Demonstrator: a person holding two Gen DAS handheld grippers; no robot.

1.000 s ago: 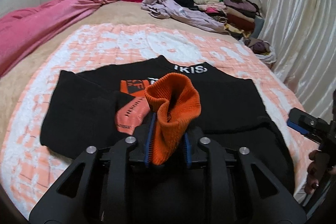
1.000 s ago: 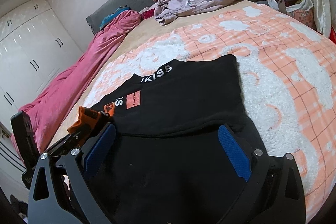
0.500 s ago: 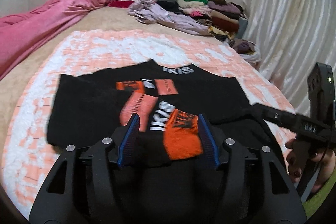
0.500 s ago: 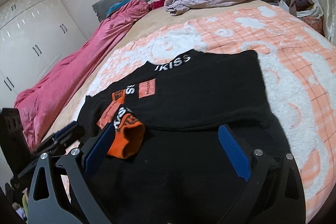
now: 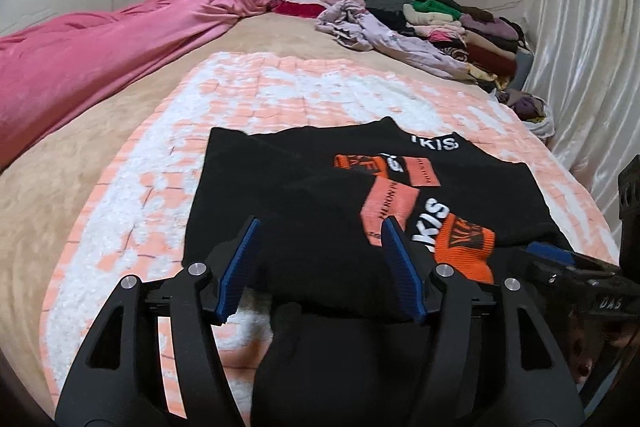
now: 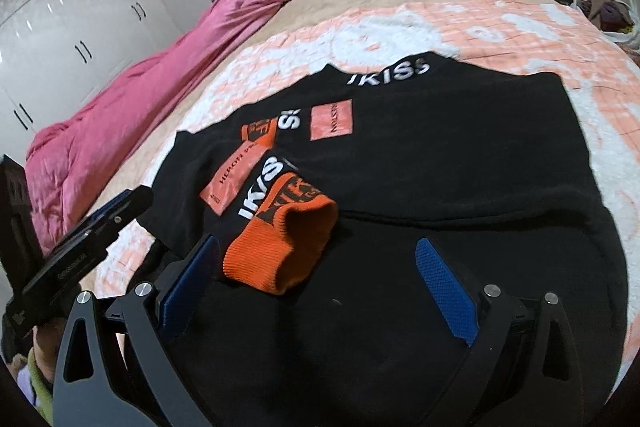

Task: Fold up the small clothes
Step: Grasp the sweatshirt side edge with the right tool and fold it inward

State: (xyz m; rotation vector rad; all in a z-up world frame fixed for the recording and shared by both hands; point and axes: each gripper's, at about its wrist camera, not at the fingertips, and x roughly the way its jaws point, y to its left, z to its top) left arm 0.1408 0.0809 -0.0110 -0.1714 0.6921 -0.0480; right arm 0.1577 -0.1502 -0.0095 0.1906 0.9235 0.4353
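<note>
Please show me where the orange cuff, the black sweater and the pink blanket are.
orange cuff (image 6: 280, 251), right wrist view, on its ribbed knit.
black sweater (image 6: 460, 155), right wrist view, on its chest.
pink blanket (image 5: 100, 55), left wrist view, on its middle.

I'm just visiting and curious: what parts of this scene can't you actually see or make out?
- Black sweater: near hem hidden behind the gripper bodies, both views.
- Orange ribbed cuff: its print is creased and unreadable, right wrist view.
- Folded clothes stack: items too small to distinguish, left wrist view.
- Right gripper: cropped by the left view's edge.
</note>
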